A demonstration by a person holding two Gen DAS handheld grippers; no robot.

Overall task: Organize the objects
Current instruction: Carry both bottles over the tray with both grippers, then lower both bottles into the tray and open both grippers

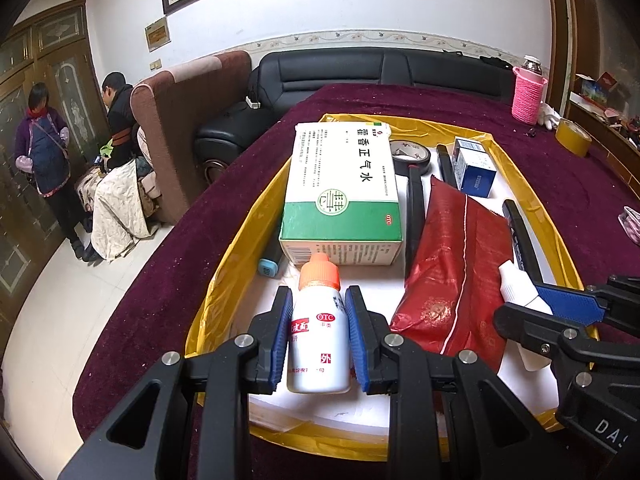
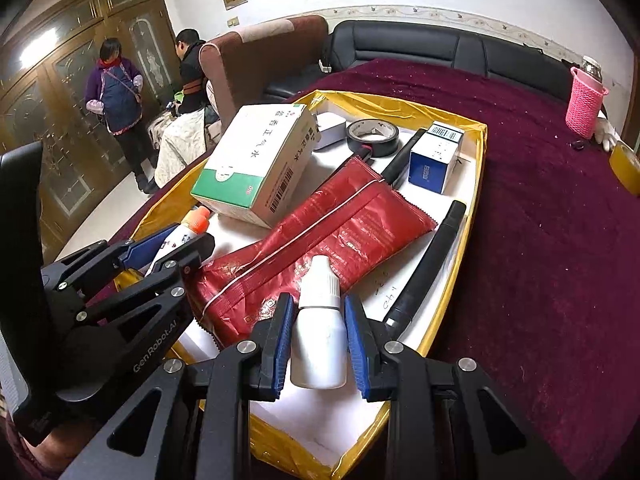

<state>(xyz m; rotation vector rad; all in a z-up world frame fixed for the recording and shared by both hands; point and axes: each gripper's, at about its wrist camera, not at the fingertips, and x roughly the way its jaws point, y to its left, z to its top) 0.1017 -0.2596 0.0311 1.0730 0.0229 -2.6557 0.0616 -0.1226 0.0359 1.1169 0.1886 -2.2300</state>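
My left gripper [image 1: 318,300] is shut on a white bottle with an orange cap [image 1: 319,330], held over the near end of the yellow-rimmed tray [image 1: 256,216]. My right gripper [image 2: 318,308] is shut on a plain white dropper bottle [image 2: 319,336], over the tray's near right part. Each gripper shows in the other's view: the right gripper [image 1: 560,304] with its white bottle [image 1: 520,288], the left gripper [image 2: 172,240] with the orange-capped bottle [image 2: 188,228]. In the tray lie a green-and-white medicine box [image 1: 342,188], a red pouch [image 1: 456,272], a blue-and-white box [image 1: 474,168] and a black tape roll [image 1: 410,156].
Black pen-like tools [image 2: 430,268] lie along the tray's right side. The tray sits on a maroon tablecloth [image 2: 540,220]. A pink basket [image 2: 584,100] and a yellow tape roll [image 1: 573,137] stand at the far right. Beyond are a black sofa [image 1: 360,76], a brown armchair and two persons [image 1: 44,152].
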